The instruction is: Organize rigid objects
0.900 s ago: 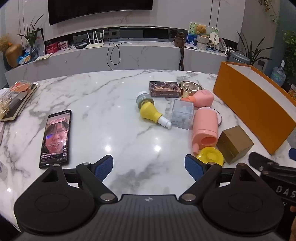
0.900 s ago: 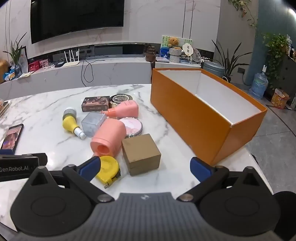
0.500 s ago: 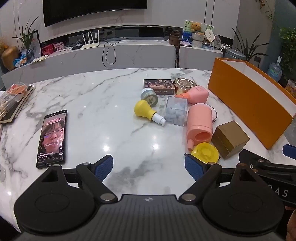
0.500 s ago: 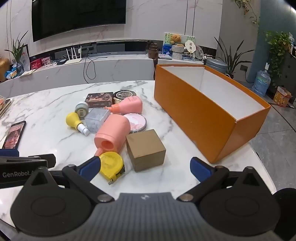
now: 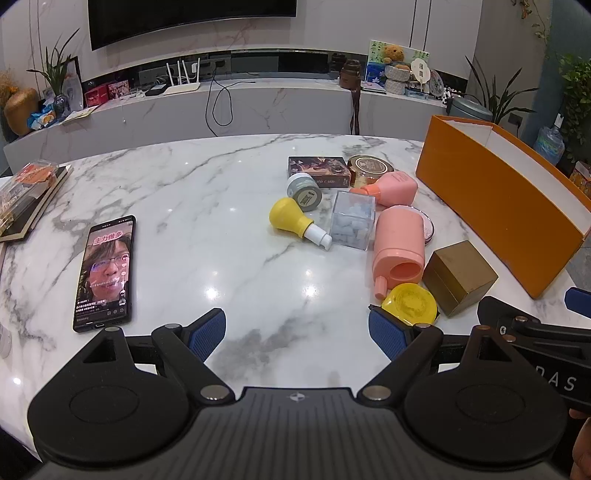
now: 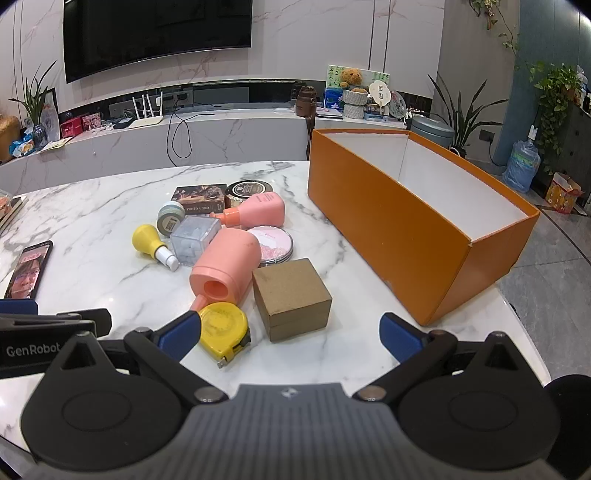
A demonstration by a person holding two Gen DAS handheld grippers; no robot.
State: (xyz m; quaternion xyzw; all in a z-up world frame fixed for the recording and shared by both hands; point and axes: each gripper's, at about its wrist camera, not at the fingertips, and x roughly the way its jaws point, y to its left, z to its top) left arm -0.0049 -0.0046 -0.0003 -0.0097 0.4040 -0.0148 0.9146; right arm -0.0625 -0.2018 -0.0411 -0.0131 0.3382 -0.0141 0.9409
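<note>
Both hand-held grippers, left (image 5: pixel 296 329) and right (image 6: pixel 290 335), gaped empty; only the right view showed the orange box's (image 6: pixel 391 229) white interior (nothing inside), beside the brown cube (image 6: pixel 291 295).

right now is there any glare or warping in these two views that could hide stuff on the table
Left wrist view: small ceiling-light glints on the marble table, hiding nothing; fisheye bows the orange box. Right wrist view: table looks even and sharp, glare only on the TV; edges curve, corners go dark. Each view's own open claw blocks the near table.
</note>
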